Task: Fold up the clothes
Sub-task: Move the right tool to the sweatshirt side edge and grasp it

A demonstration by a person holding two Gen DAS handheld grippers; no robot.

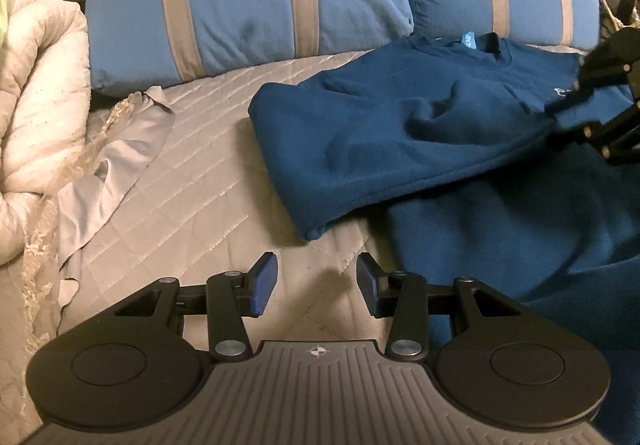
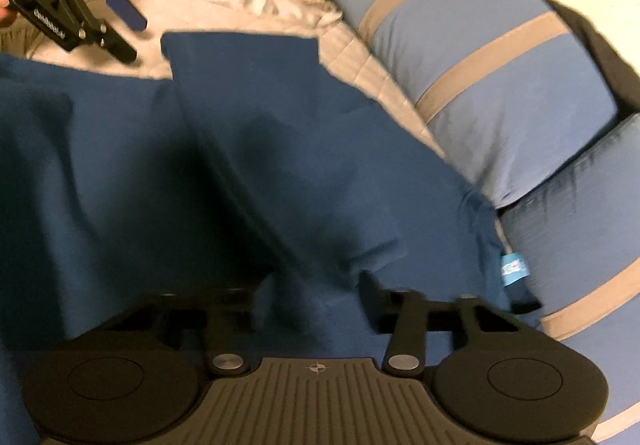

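Left gripper (image 1: 317, 283) gapes beside rumpled, partly folded blue shirt (image 1: 400, 133).

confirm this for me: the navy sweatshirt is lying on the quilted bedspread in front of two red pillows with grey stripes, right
Not quite. The pillows are blue with grey stripes, not red, as the left wrist view shows. The rest holds: the navy sweatshirt lies on the quilted bedspread in front of the two pillows.
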